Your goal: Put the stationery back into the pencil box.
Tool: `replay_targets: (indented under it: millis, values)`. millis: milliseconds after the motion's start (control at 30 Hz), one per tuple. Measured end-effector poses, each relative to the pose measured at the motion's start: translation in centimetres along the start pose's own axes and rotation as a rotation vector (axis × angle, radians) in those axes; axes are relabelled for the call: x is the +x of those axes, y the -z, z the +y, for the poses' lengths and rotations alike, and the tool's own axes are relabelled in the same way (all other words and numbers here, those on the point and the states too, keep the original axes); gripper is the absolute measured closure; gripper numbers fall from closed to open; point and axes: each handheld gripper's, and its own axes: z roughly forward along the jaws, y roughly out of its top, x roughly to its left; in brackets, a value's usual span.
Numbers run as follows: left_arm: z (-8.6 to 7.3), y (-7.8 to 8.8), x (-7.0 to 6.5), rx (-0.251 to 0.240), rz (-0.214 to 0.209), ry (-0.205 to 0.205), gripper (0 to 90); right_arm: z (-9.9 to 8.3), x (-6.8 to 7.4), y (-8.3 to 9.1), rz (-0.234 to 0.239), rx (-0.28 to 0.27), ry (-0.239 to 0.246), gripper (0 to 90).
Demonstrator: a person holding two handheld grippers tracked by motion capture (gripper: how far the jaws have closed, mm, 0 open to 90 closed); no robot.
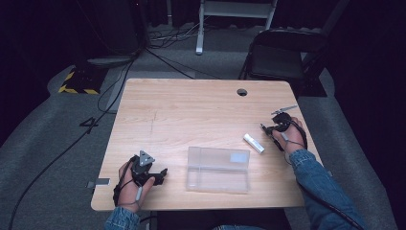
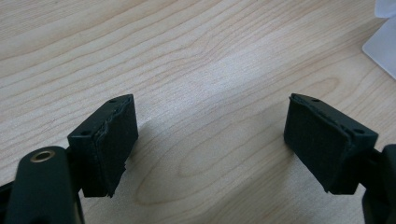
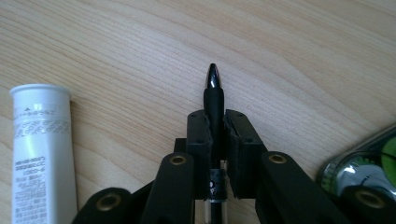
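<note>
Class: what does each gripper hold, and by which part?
Right gripper clamps a pen by its black grip section, behind the tip. Left gripper holds nothing.

small grey print on the white tube [image 3: 39, 154], too blurred to read, no other legible text

Bare table [image 1: 191, 110] lies open across the far half and between the hands. The clear box [image 1: 218, 169] blocks the near middle, and the white tube [image 1: 253, 143] lies just beside the right gripper [image 1: 266, 128].
</note>
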Motion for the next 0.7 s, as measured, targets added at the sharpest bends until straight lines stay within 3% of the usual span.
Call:
replay_targets:
  millis: [700]
  values:
    - [0.0, 0.0, 0.0, 0.0, -0.001, 0.002, 18.1, 1.5, 1.8, 6.0, 0.043, -0.144, 0.044, 80.9]
